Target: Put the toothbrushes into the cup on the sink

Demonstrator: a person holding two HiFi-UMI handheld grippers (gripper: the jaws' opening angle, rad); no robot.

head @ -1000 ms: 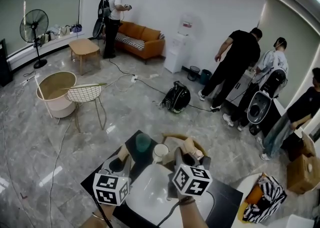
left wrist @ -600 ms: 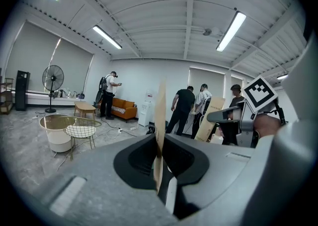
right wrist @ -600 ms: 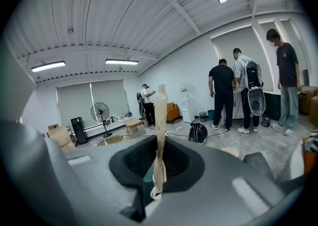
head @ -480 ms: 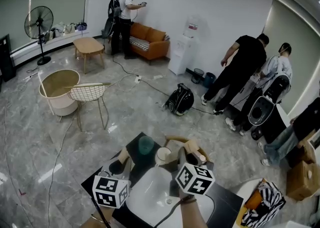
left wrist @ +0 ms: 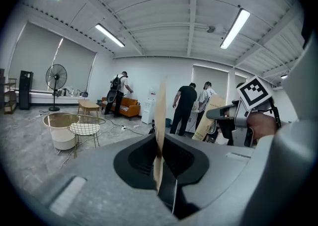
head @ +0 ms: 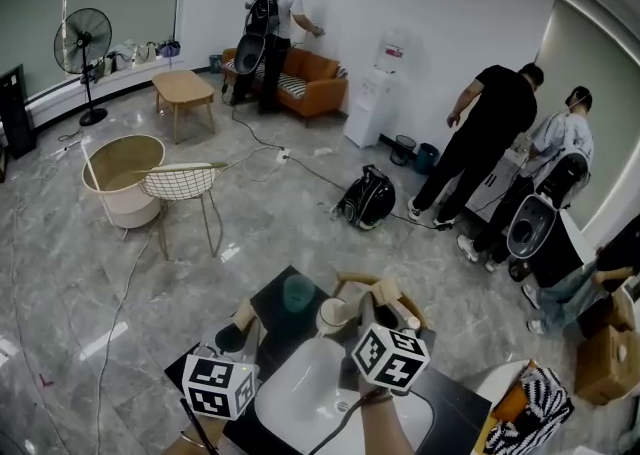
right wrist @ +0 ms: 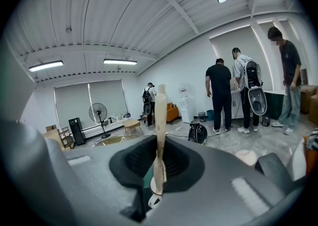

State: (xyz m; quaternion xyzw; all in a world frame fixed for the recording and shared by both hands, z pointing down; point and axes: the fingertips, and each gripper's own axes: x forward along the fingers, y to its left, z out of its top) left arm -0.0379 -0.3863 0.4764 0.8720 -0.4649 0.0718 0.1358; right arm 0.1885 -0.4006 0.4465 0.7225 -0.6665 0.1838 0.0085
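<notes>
With the left gripper (left wrist: 160,175) and right gripper (right wrist: 158,173) each pinched shut on an upright wooden toothbrush (right wrist: 160,115) near the white cup (head: 333,315) beside the sink (head: 300,388), a slanted handle could clip the rim and topple it.

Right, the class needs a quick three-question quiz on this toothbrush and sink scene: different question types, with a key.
1. True or false: the right gripper is empty.
2. The basin of the sink is: A white, B black, C green.
3. How many cups stand on the counter beyond the sink?
Key: 1 false, it is shut on a toothbrush; 2 A; 3 two, a green cup and a white cup.
</notes>
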